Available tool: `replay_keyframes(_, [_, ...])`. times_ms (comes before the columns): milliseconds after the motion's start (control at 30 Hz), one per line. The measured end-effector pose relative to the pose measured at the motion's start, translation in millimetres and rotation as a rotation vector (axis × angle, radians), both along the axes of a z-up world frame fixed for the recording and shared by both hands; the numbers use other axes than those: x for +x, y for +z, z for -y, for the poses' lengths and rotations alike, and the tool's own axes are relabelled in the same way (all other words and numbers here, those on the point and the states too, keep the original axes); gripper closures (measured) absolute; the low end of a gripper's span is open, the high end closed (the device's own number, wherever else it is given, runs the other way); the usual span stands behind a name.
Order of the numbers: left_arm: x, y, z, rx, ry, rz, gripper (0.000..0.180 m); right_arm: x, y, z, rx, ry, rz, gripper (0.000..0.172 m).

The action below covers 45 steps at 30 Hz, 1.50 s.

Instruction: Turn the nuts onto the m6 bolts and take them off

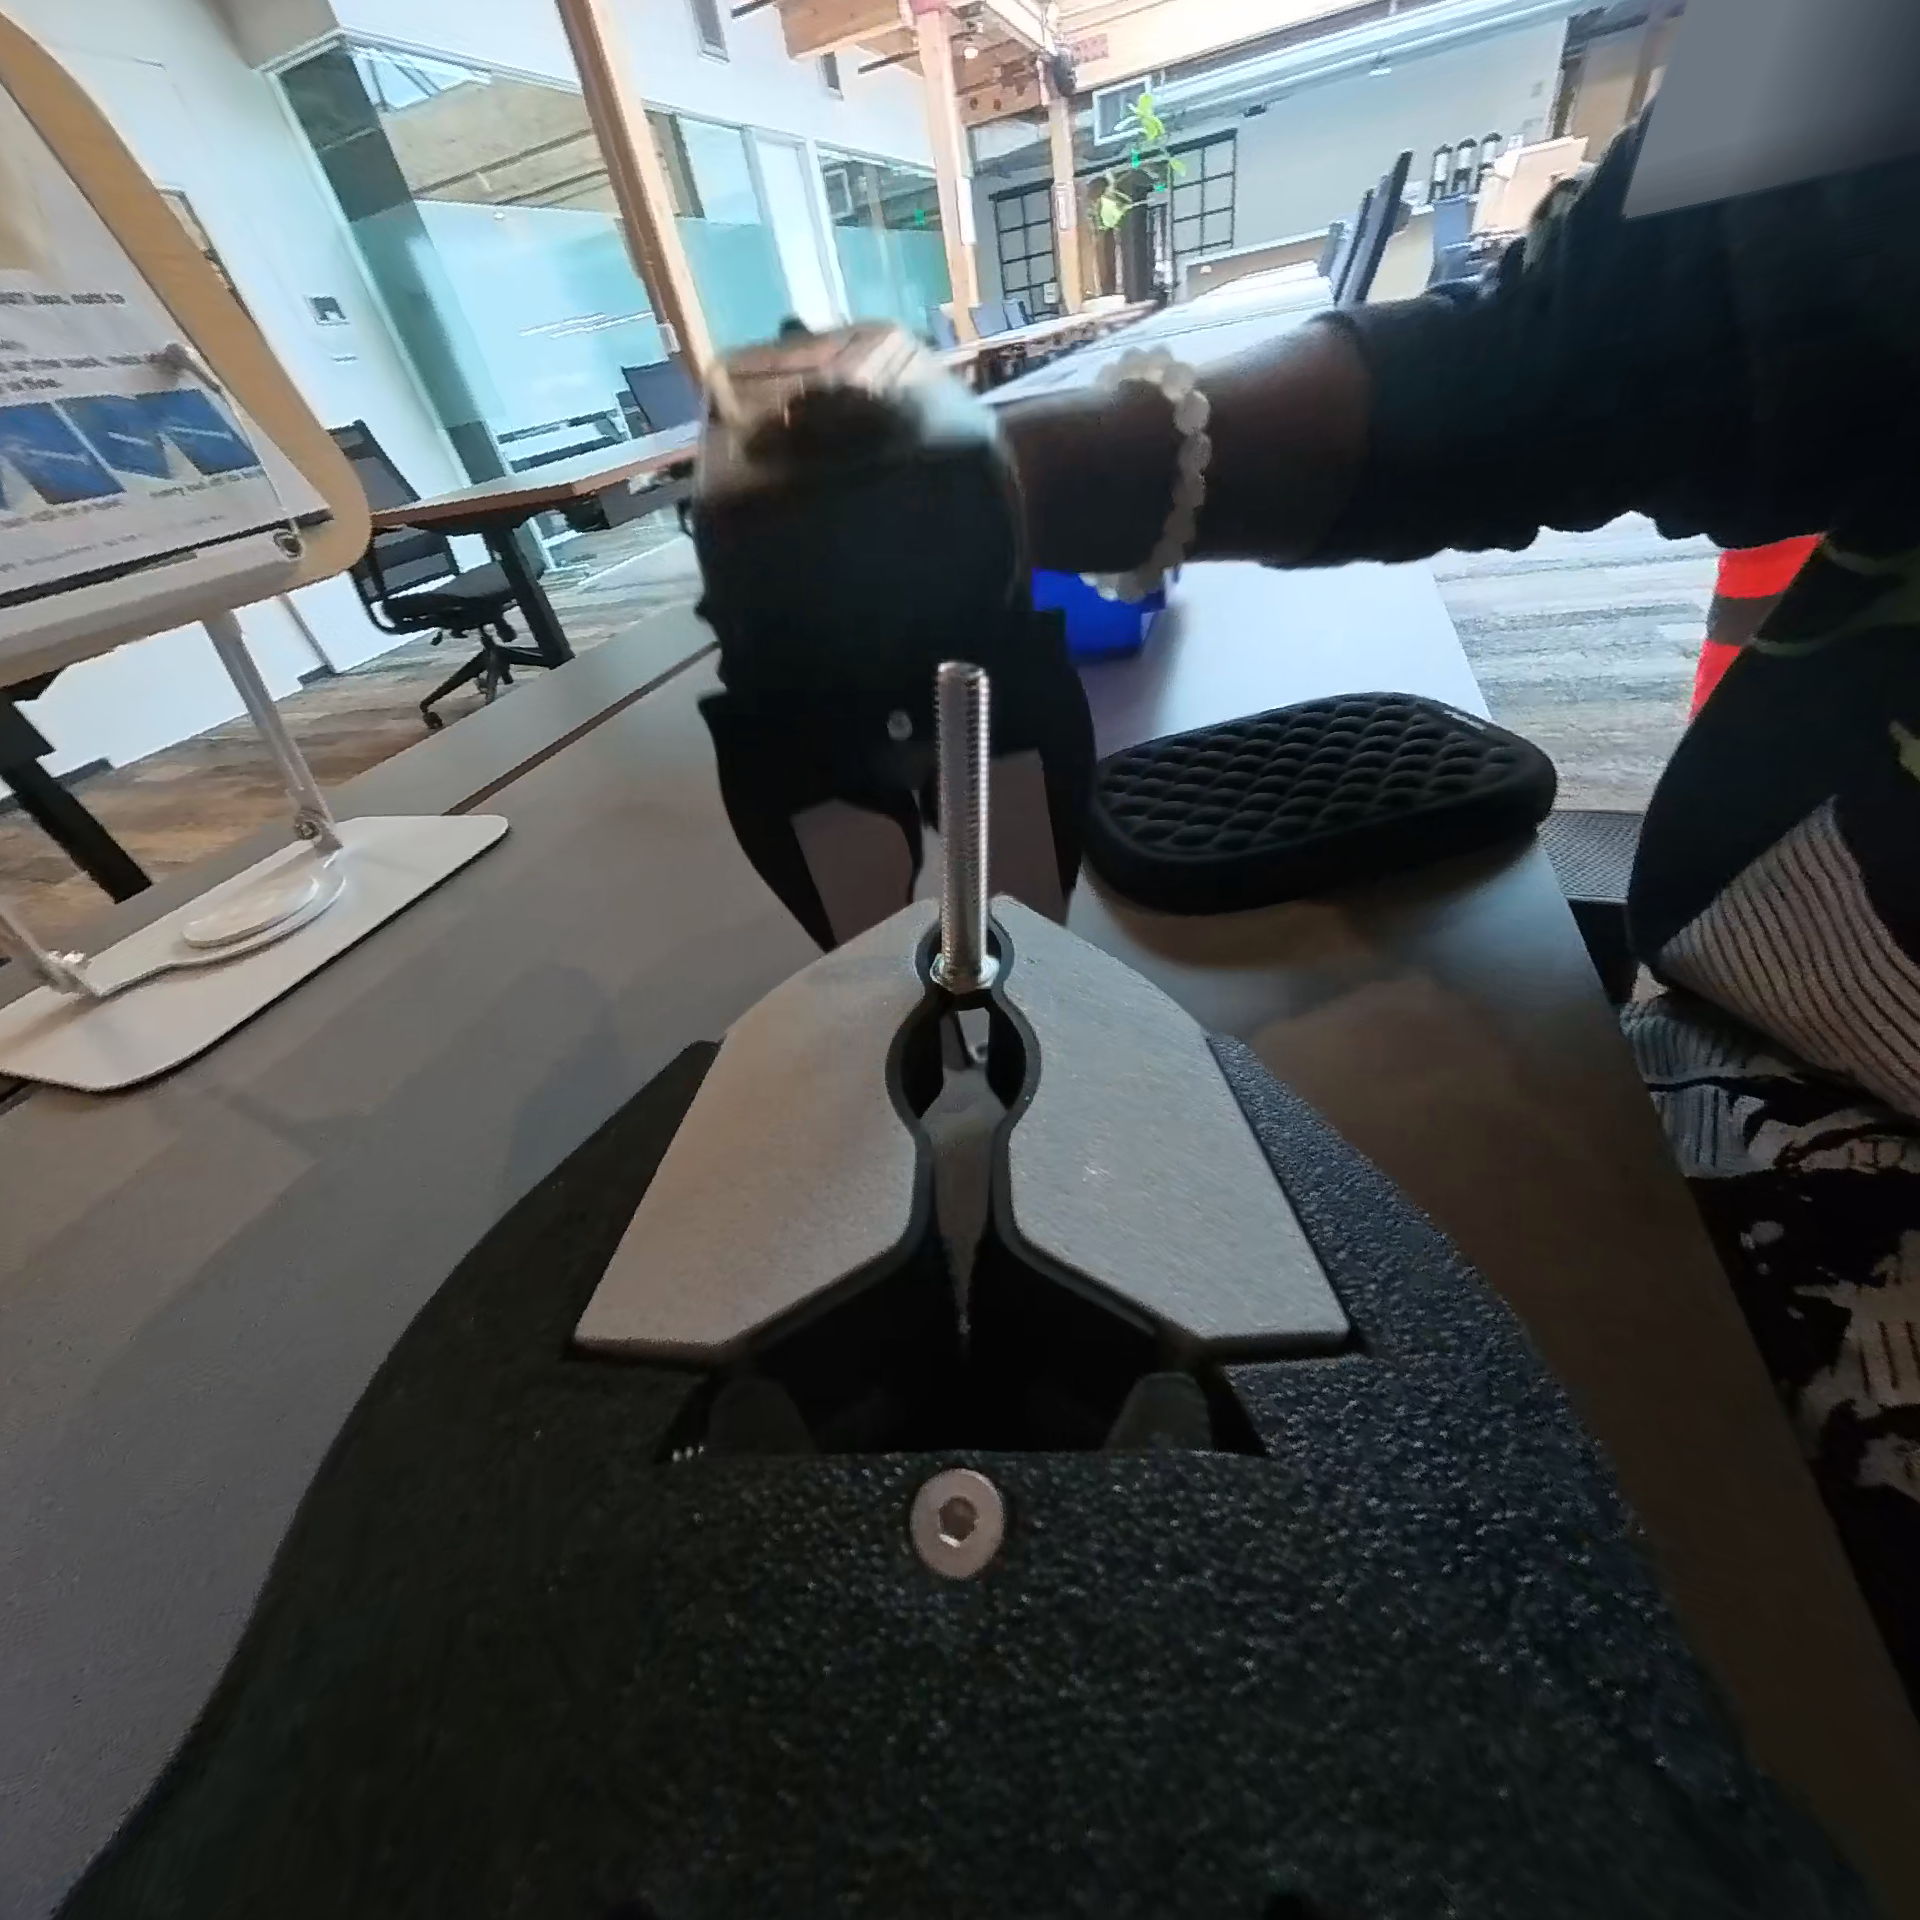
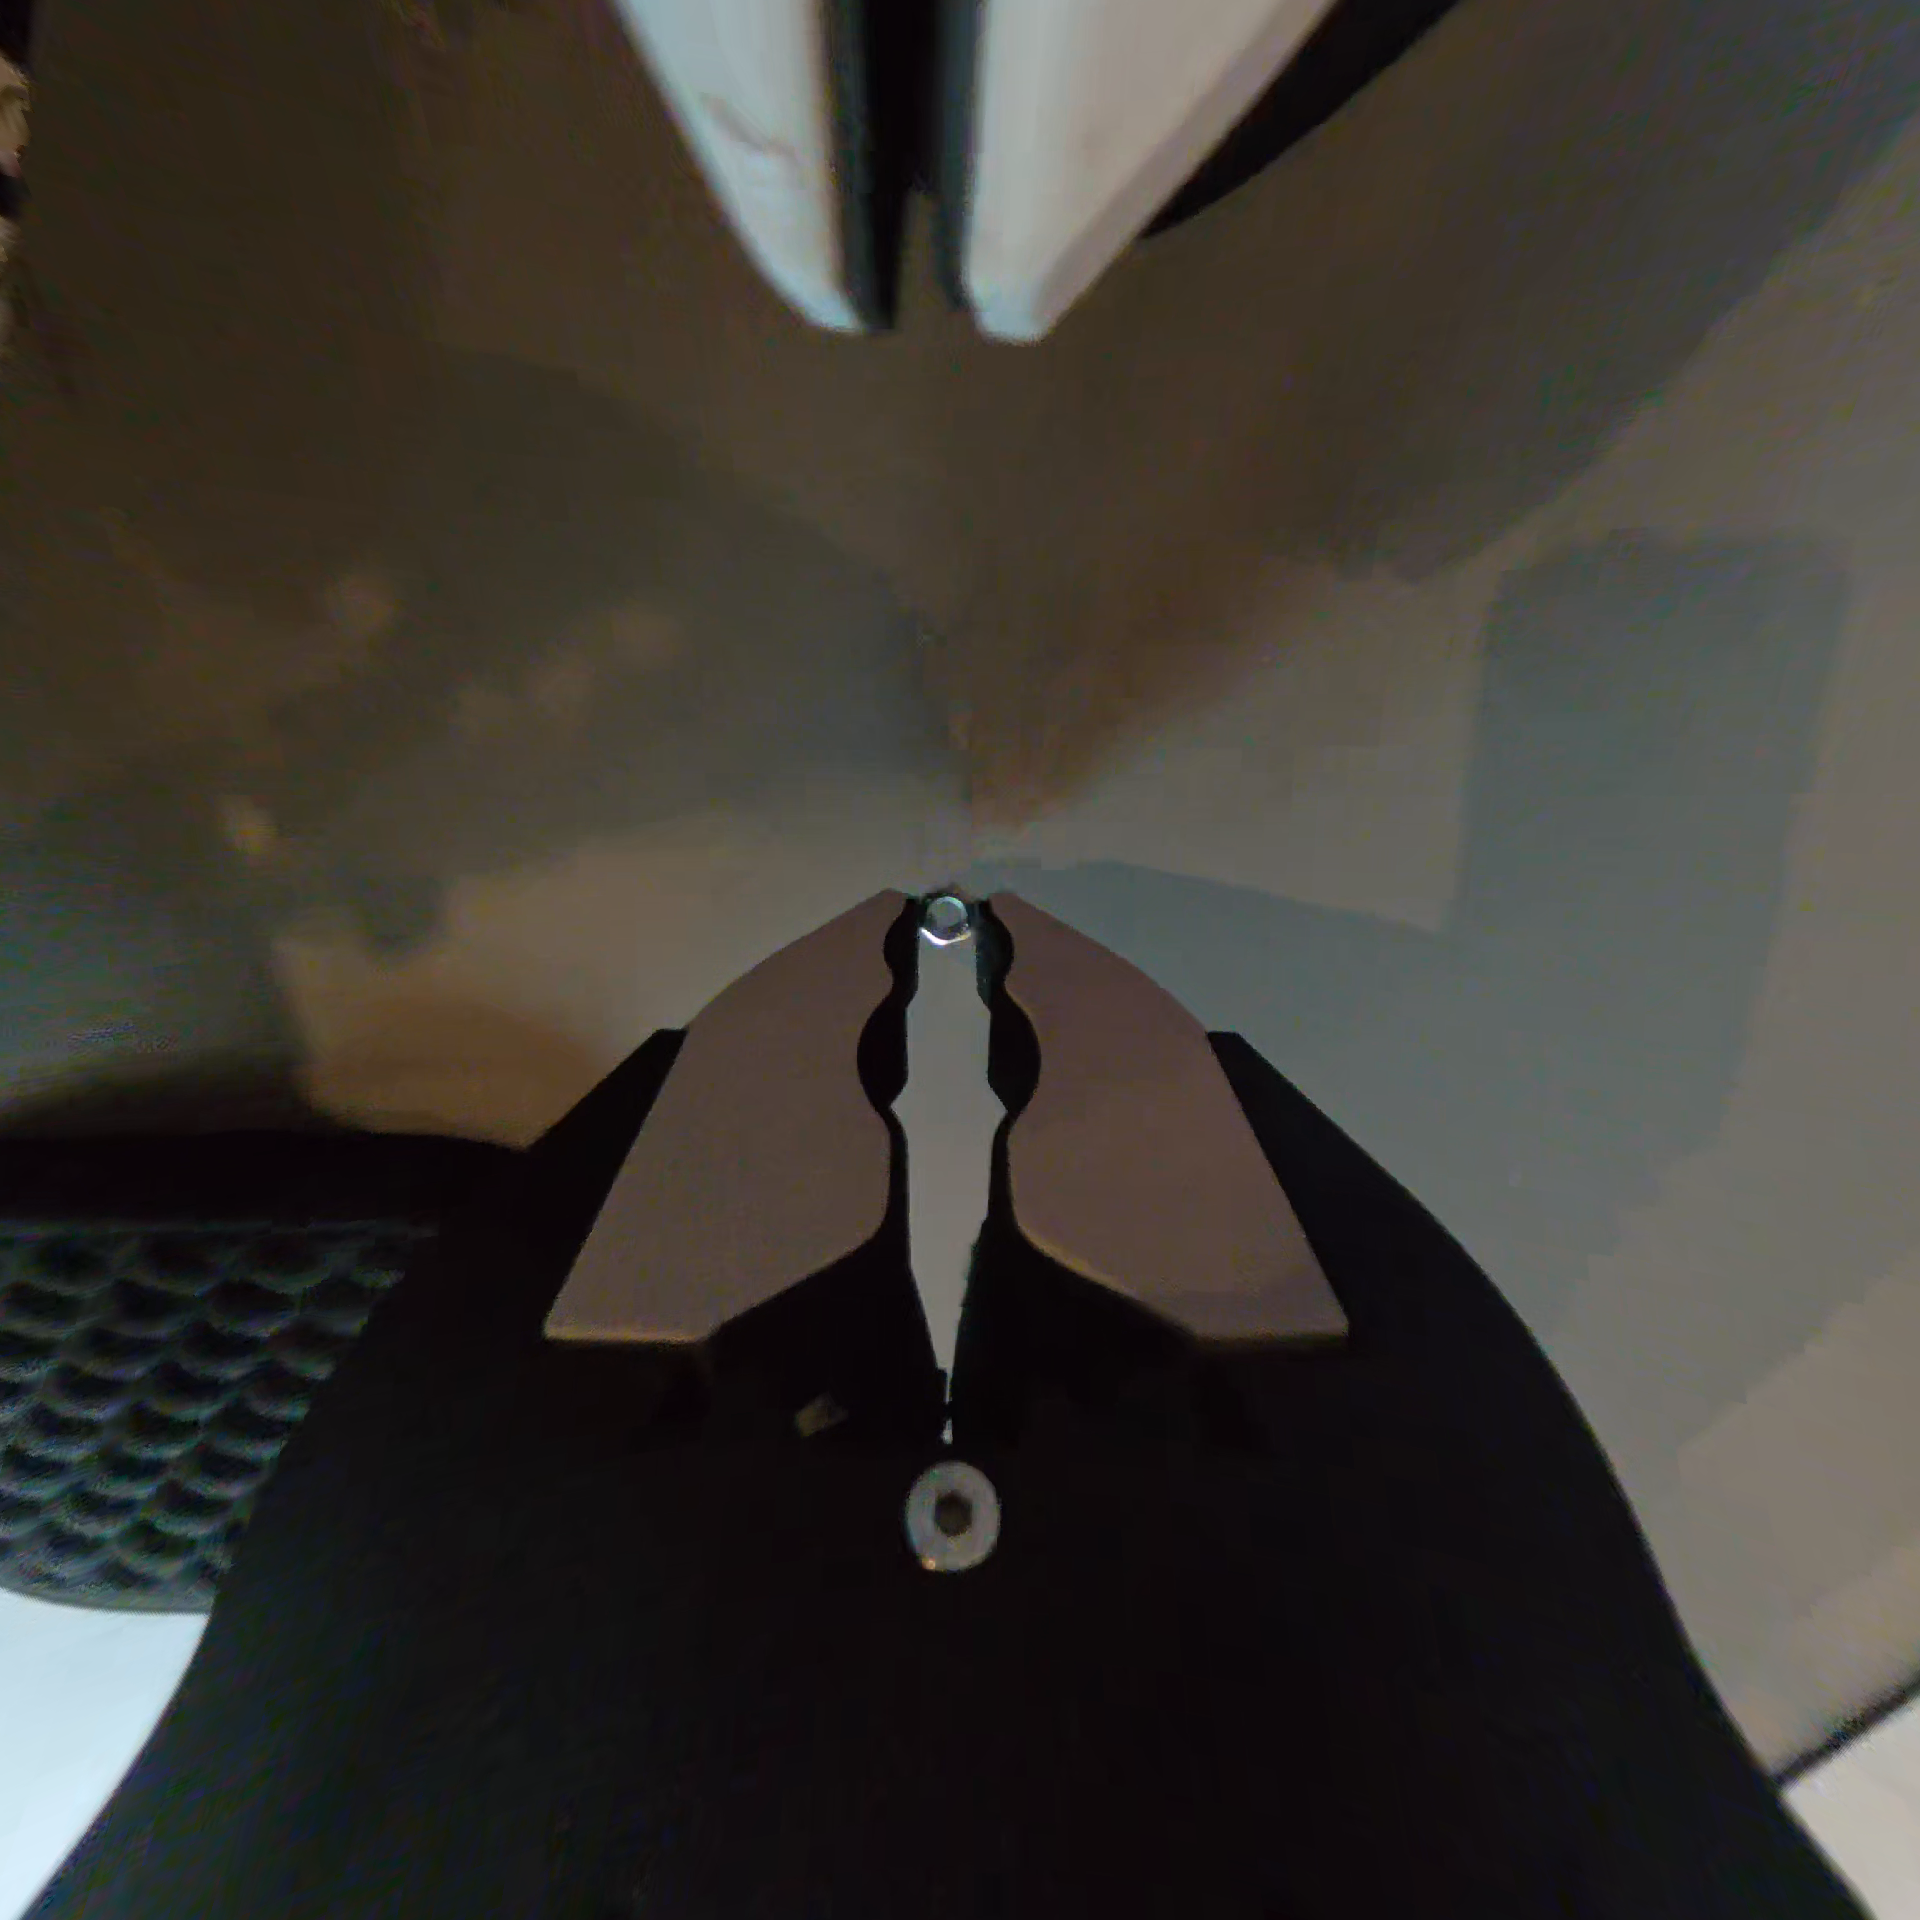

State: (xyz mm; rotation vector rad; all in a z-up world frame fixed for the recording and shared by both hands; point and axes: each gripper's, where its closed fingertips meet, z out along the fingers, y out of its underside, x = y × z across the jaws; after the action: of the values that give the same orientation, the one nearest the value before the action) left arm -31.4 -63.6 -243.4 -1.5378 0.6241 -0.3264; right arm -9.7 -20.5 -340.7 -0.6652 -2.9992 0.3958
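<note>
Tabletop [image 1: 364, 1091] of dark brown wood runs left, bare between a white stand base [image 1: 281, 914] and the grippers. The left gripper [image 1: 964, 971] is pressed together on the head of a long threaded silver bolt [image 1: 961, 790], which stands upright. Beyond it the right gripper [image 2: 943, 920] points down, pinching a small silver nut [image 2: 945, 918]. Right, a black honeycomb pad [image 1: 1309, 790] lies near the table's edge; far behind sits a blue bin [image 1: 1091, 613], contents hidden.

Beyond the dark desk [image 1: 312, 1195], frosted glass walls [image 1: 540, 312] line a bright office; a black chair [image 1: 436, 592] stands beside them.
</note>
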Motion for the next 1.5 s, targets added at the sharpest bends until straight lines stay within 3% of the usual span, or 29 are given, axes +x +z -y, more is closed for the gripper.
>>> replay_keyframes(133, [20, 4, 5, 0.002, -0.159, -0.010, 0.177, 13, 61, 3, -0.057, 0.076, -0.096, 0.162])
replay_keyframes(267, [52, 17, 18, 0.010, -0.484, 0.085, 0.177, 27, 142, 23, -0.062, 0.263, -0.204, 0.162])
replay_keyframes(367, [61, 9, 21, -0.034, -0.657, 0.099, 0.177, 32, 176, 50, -0.060, 0.440, -0.223, 0.162])
replay_keyframes(533, [68, -1, 27, -0.118, -0.777, 0.072, 0.177, 25, 168, 72, 0.031, 0.705, -0.167, 0.162])
replay_keyframes(700, [72, -9, 28, -0.164, -0.794, 0.030, 0.177, 20, 157, 82, 0.039, 0.827, -0.057, 0.162])
replay_keyframes(1500, [69, -5, 24, -0.142, -0.755, 0.059, 0.177, 15, 142, 79, 0.078, 0.801, -0.032, 0.162])
